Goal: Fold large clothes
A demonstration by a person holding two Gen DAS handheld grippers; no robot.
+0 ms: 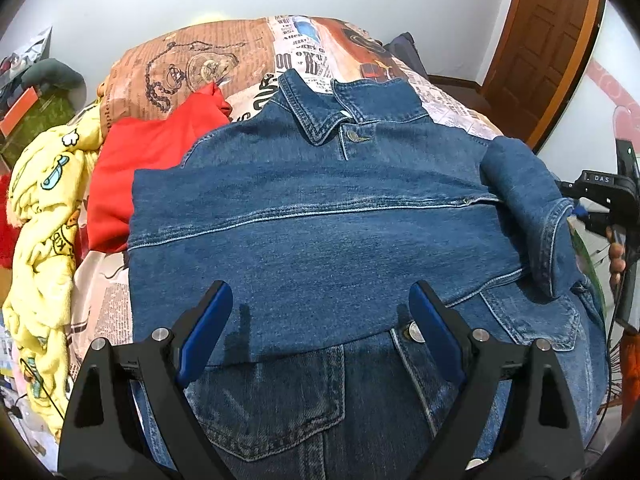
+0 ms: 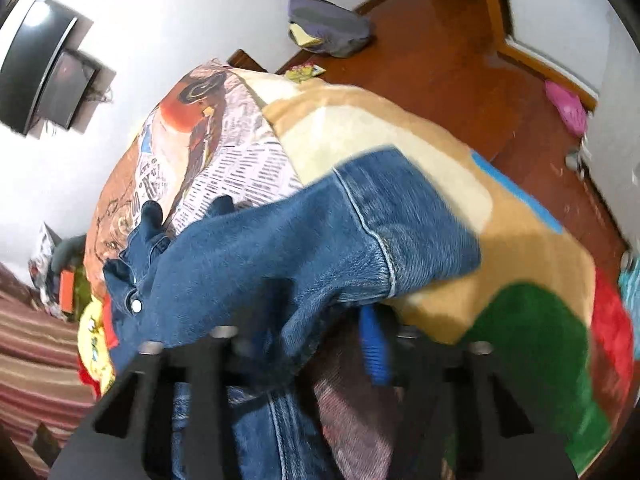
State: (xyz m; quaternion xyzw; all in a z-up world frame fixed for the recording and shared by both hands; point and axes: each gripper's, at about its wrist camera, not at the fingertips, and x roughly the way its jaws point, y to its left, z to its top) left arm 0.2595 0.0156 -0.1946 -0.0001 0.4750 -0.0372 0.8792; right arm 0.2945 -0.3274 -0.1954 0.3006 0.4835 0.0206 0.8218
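A blue denim jacket (image 1: 320, 208) lies front up on the bed, collar at the far end, one sleeve folded across its chest. My left gripper (image 1: 320, 288) hovers open over the jacket's lower front, nothing between its blue pads (image 1: 204, 328). The jacket's right sleeve (image 1: 528, 200) is bent inward over the body. In the right wrist view that denim sleeve (image 2: 320, 240) drapes over my right gripper (image 2: 324, 320), which is shut on the cloth; only one blue pad (image 2: 374, 352) shows, the other finger is hidden under denim. The right gripper (image 1: 596, 200) also shows at the cuff.
A red garment (image 1: 152, 160) and a yellow cartoon blanket (image 1: 44, 240) lie left of the jacket. The bed has a newspaper-print cover (image 1: 304, 52) and a tan, green and red blanket (image 2: 500, 280). Wooden floor (image 2: 460, 60) and a door (image 1: 548, 40) lie beyond.
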